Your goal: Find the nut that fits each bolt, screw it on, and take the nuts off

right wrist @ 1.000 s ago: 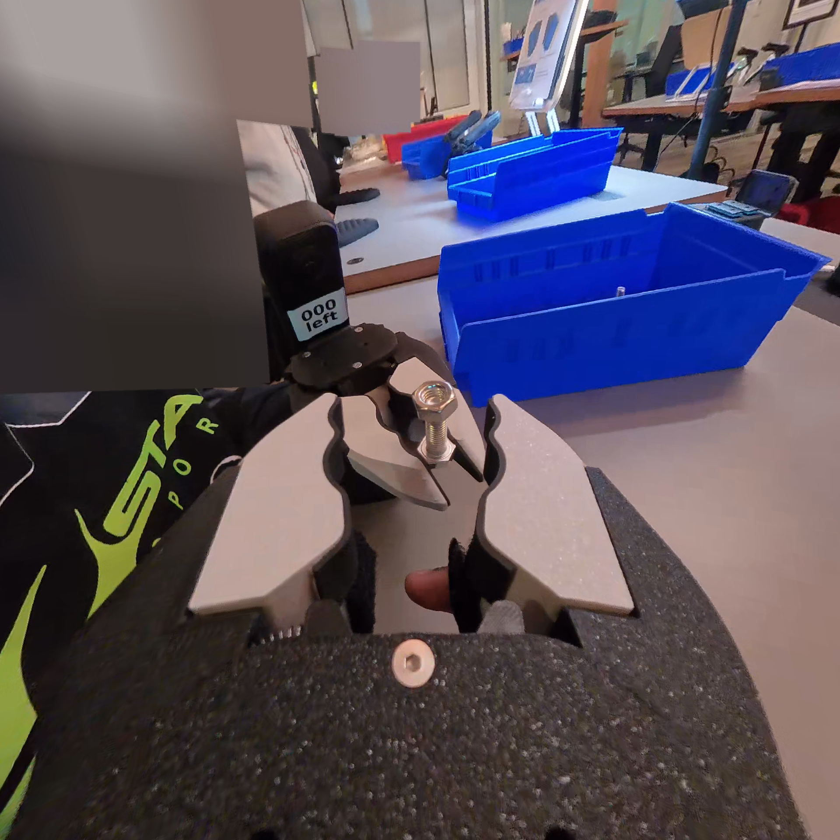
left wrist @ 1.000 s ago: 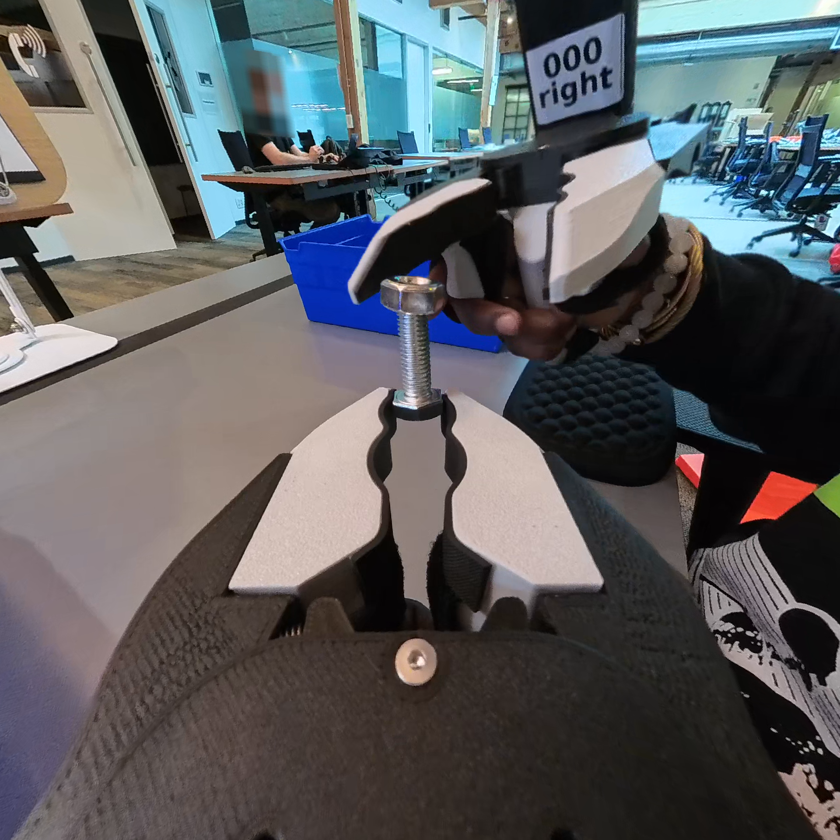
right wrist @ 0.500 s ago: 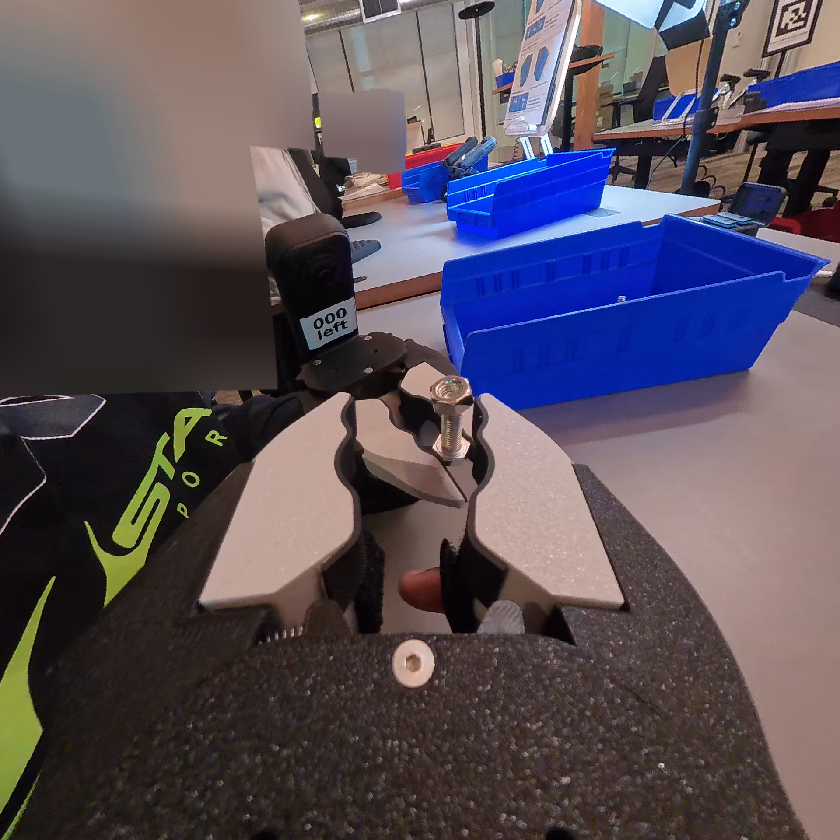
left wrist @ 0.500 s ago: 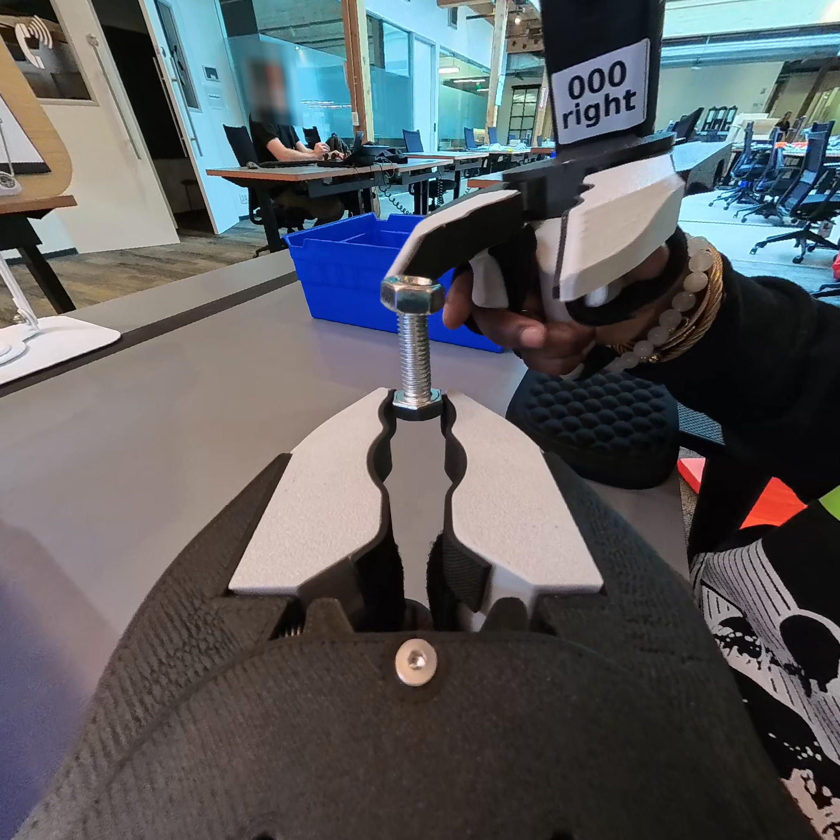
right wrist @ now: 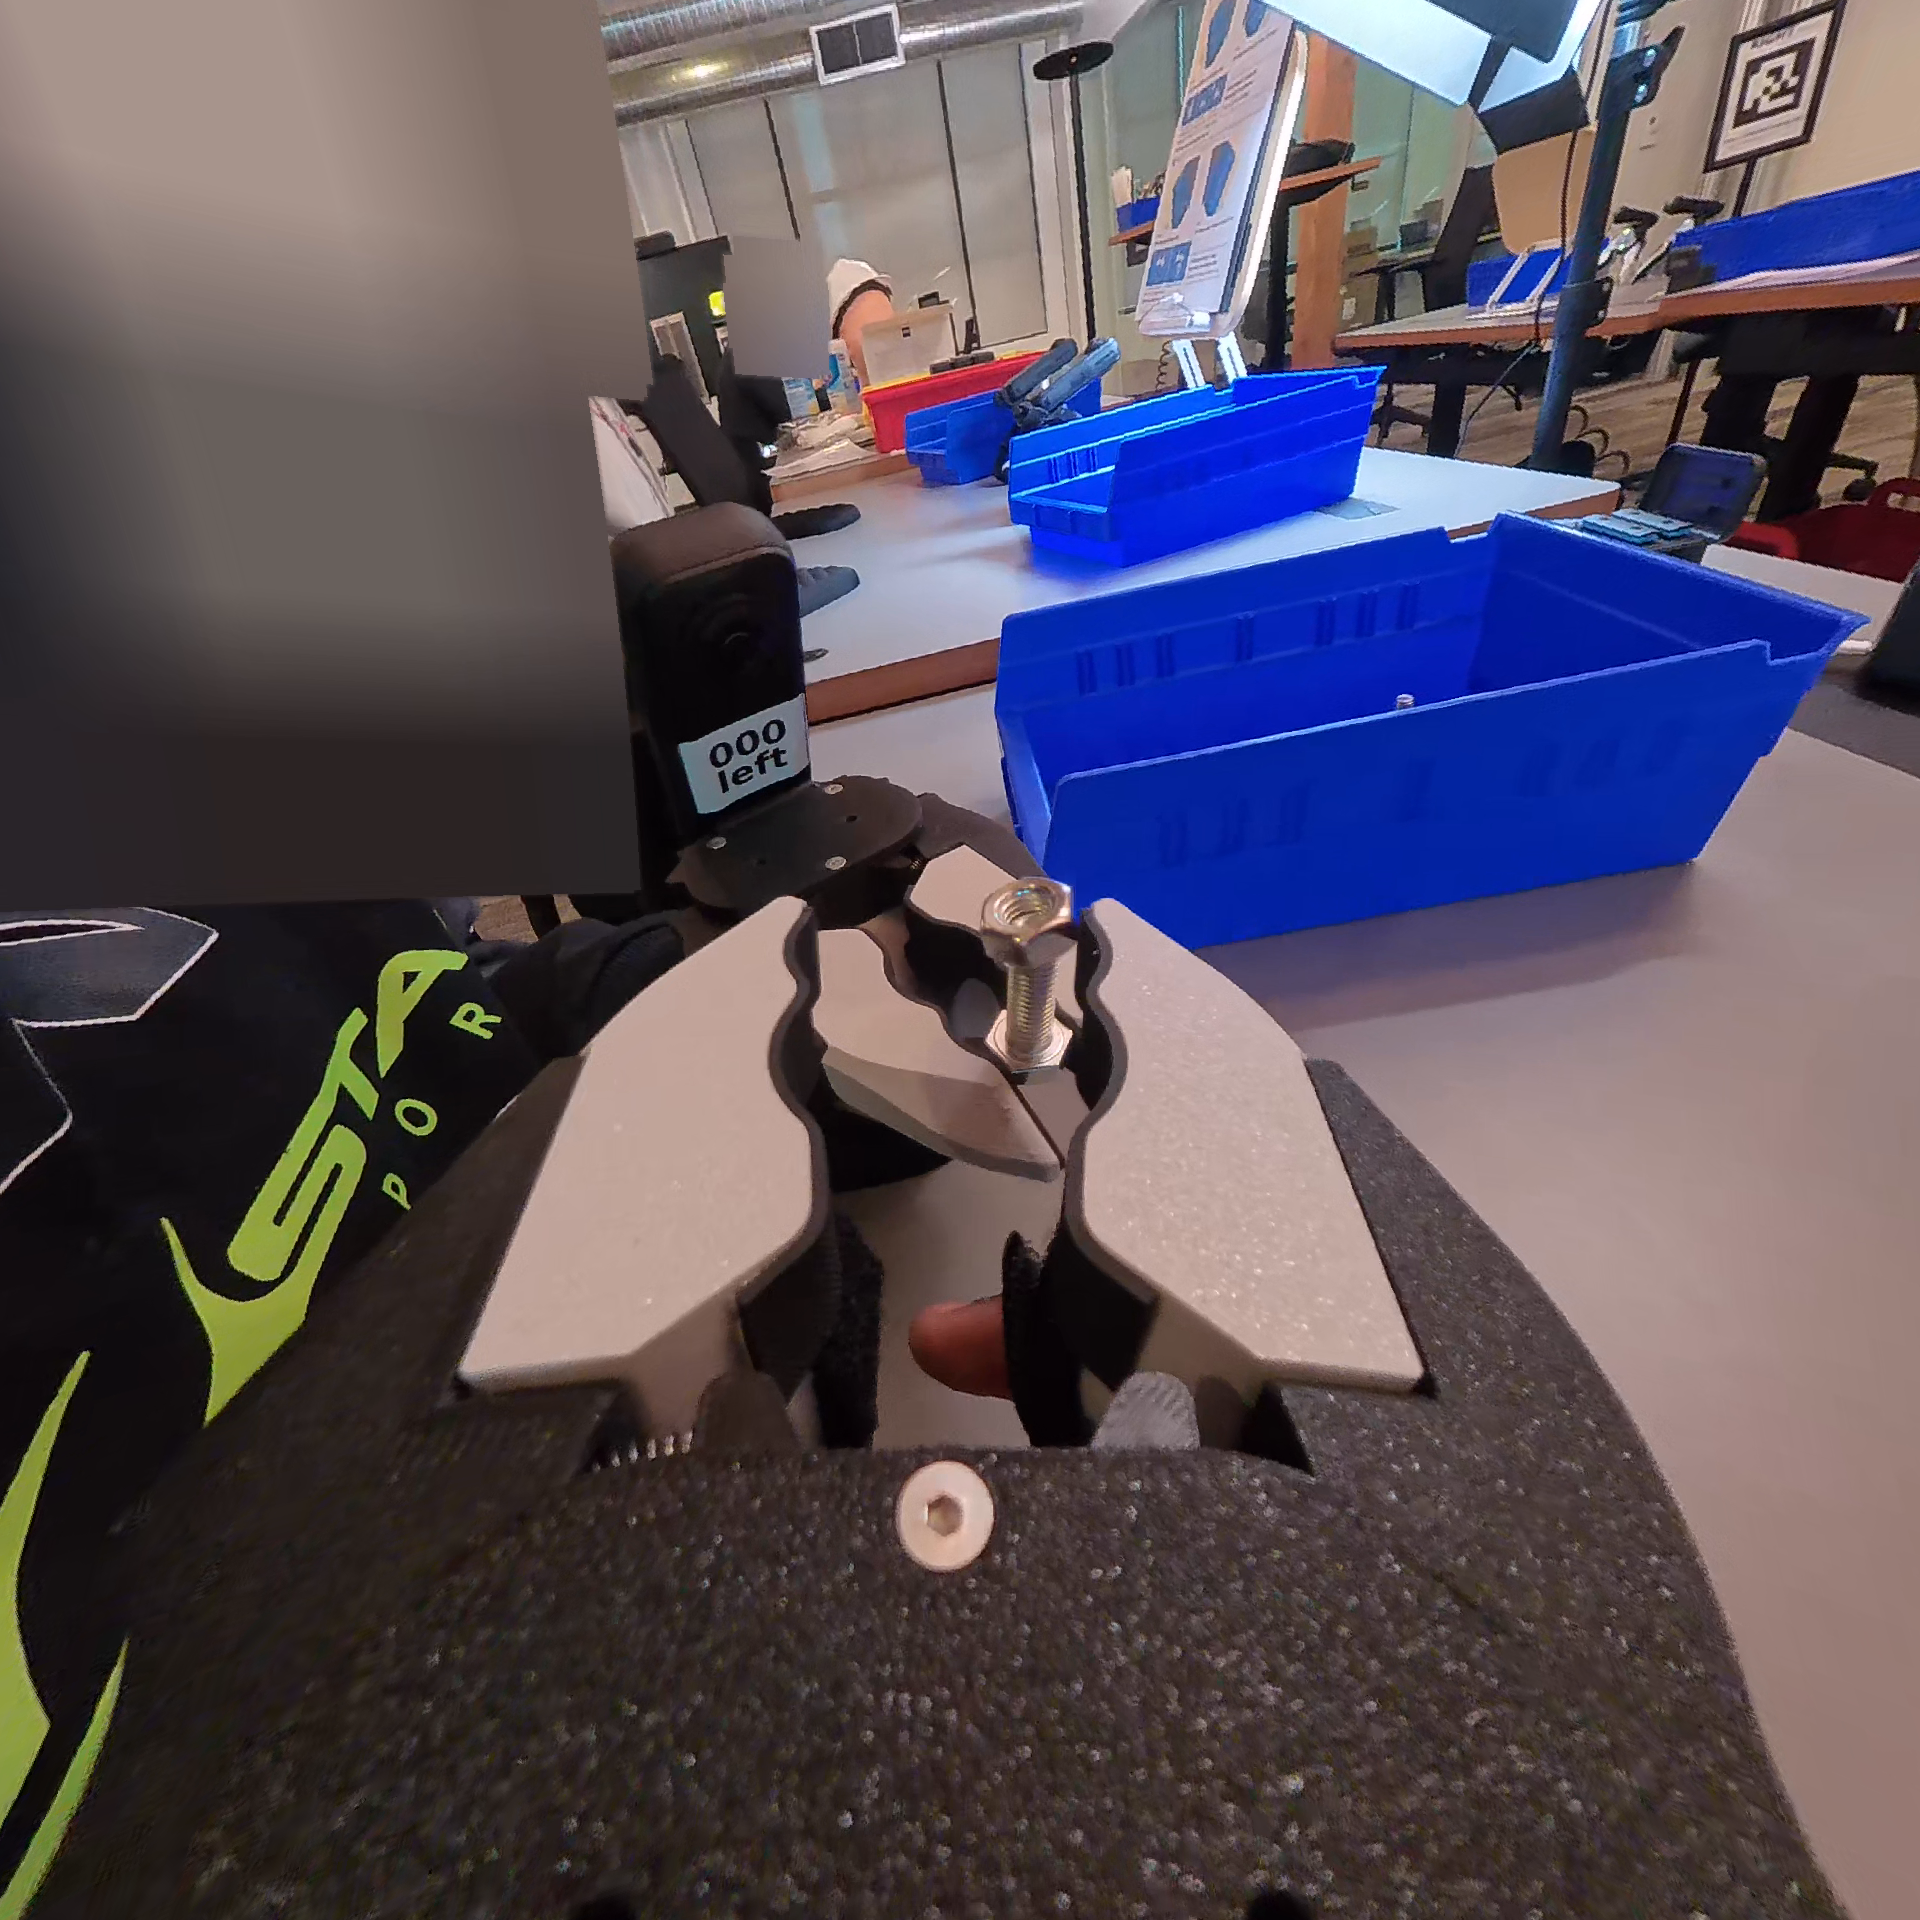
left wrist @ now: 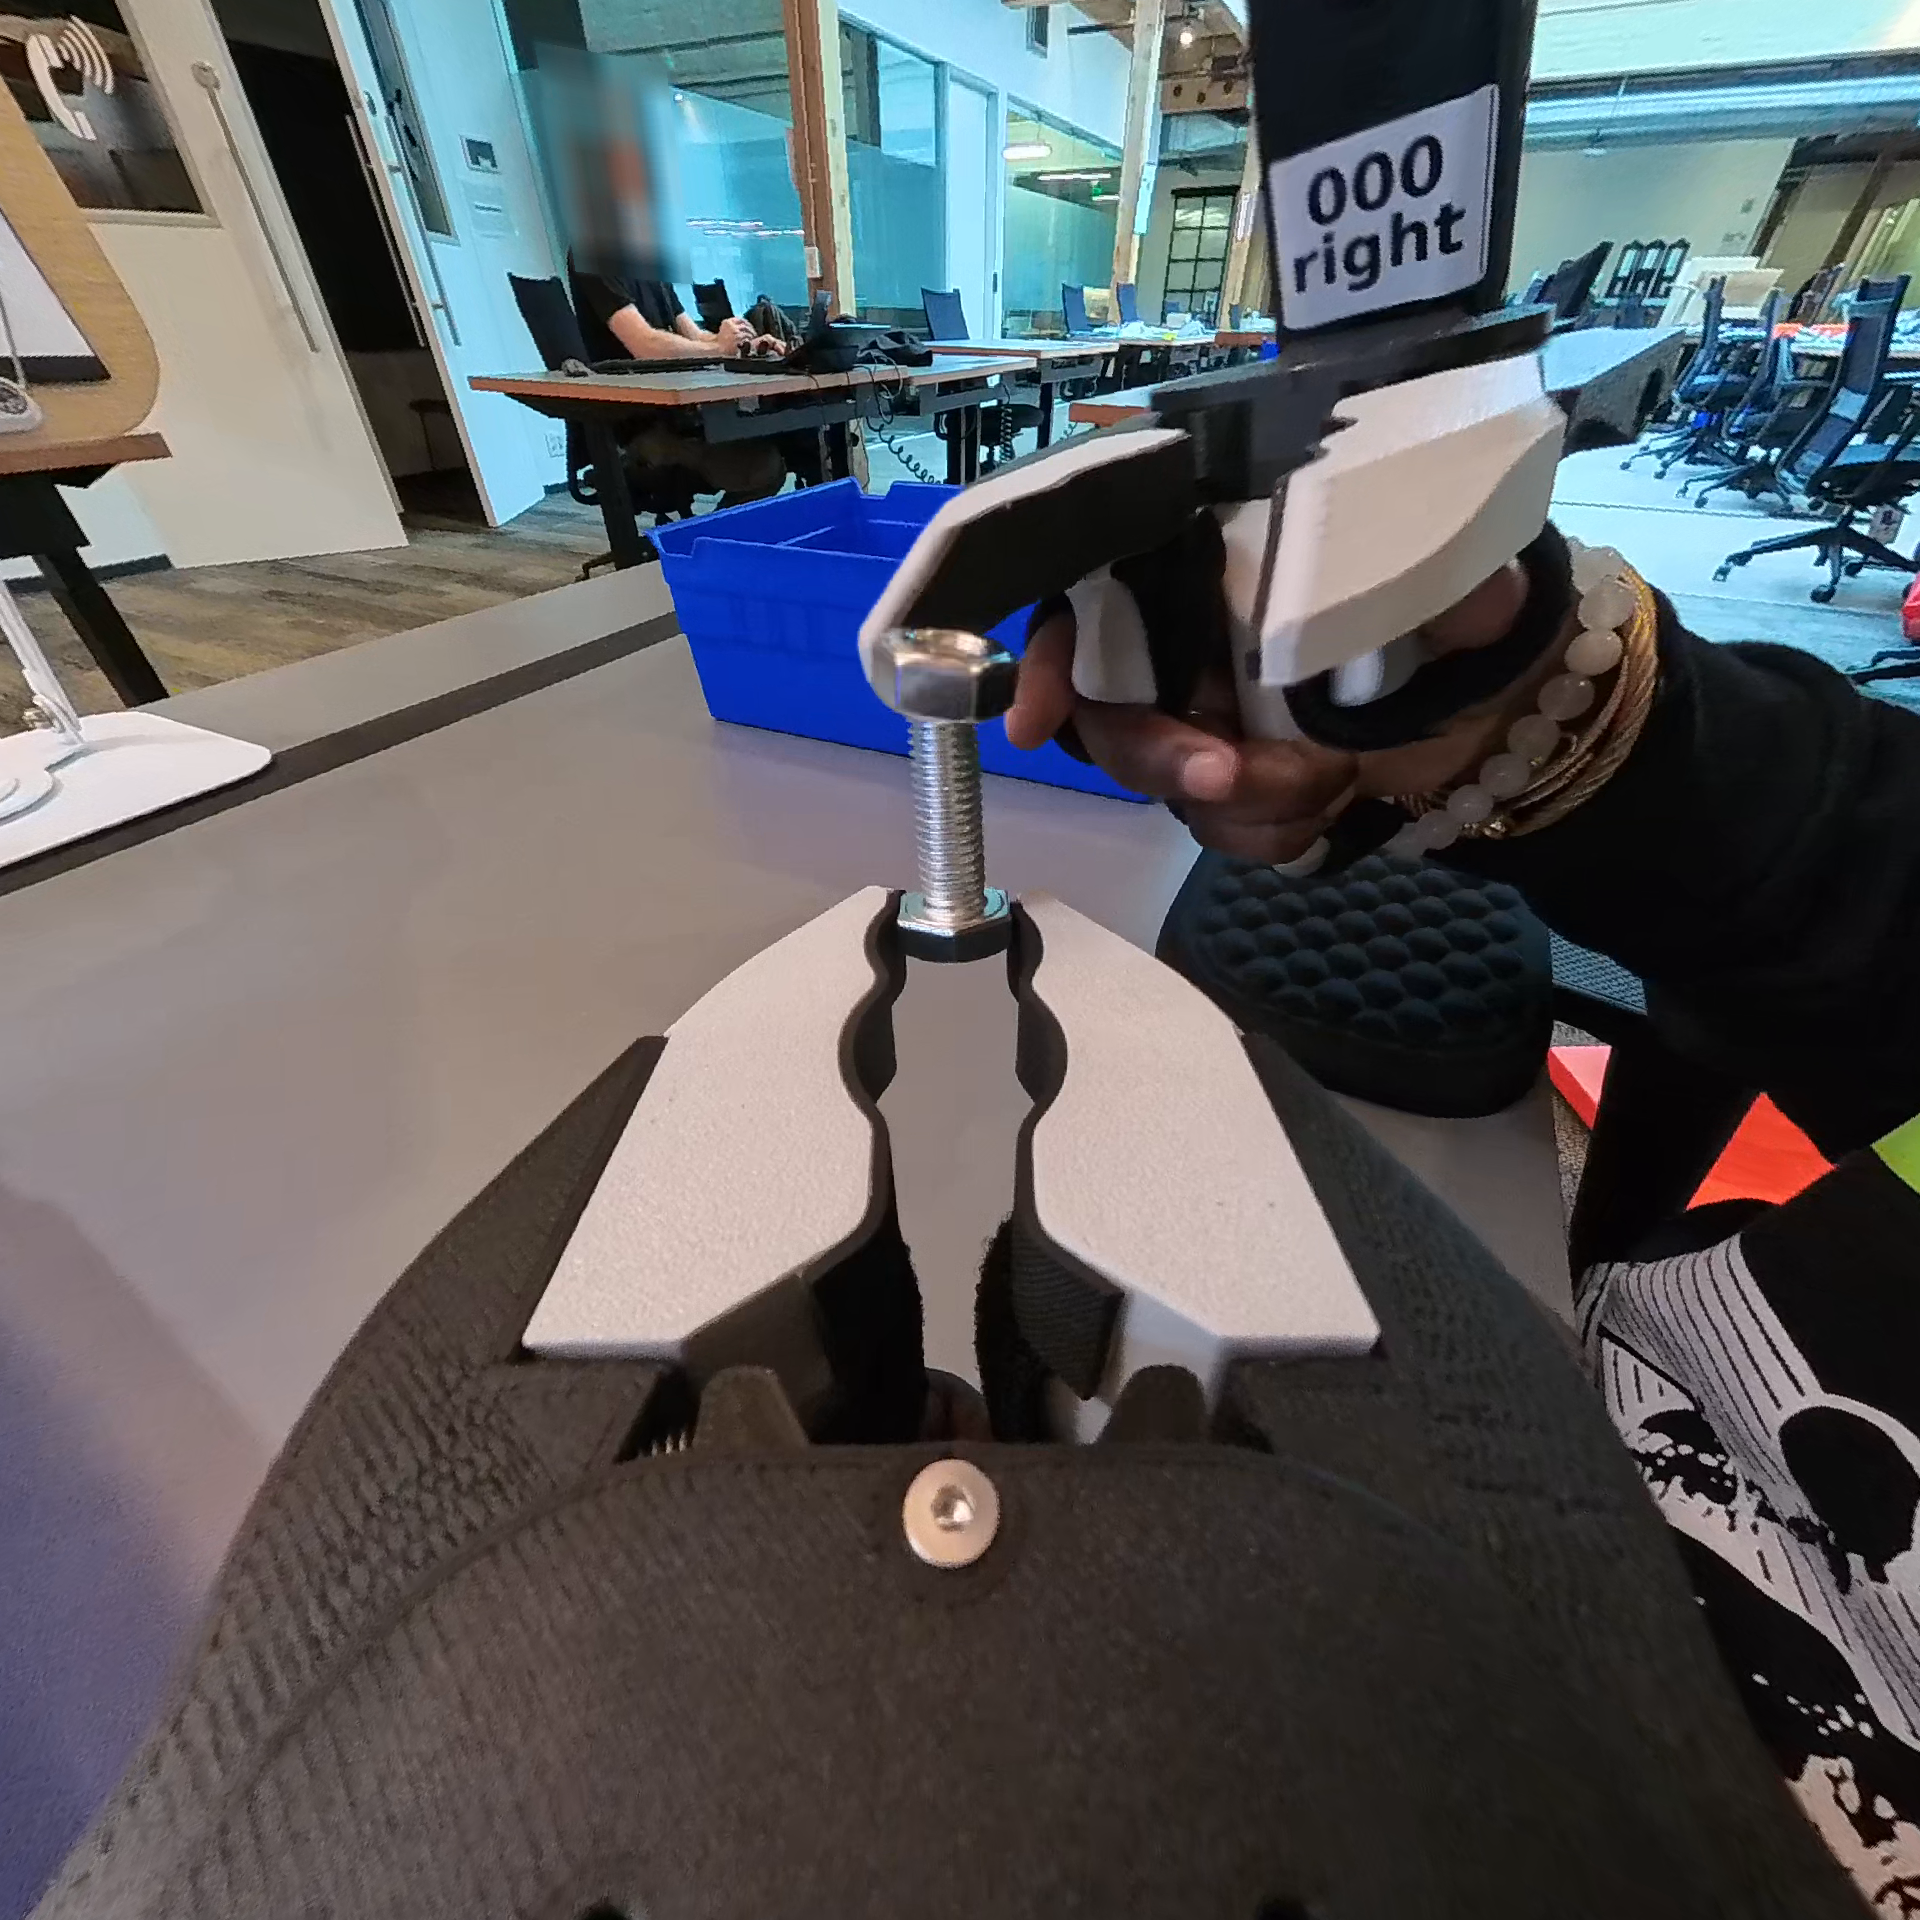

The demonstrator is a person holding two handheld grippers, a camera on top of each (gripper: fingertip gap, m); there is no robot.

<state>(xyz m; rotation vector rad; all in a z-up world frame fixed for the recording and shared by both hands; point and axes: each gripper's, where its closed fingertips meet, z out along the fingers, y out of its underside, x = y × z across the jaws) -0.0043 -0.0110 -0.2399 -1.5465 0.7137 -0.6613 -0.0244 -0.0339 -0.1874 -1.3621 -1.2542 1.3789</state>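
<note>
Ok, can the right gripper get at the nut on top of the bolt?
Probably yes: the nut stands exposed atop the bolt, which the left gripper clamps upright, and the right gripper is open beside it.

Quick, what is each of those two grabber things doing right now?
Left tool: closed on the hexagonal base of the upright silver threaded bolt.
Right tool: open, its fingers either side of the silver hex nut at the bolt's top, not yet clamped.

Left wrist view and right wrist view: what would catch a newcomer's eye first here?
A shiny bolt stands upright at centre, its lower end clamped in the left gripper, with a nut at its top. The right gripper is open beside that nut. Behind, a bright blue bin sits on the grey table.
</note>
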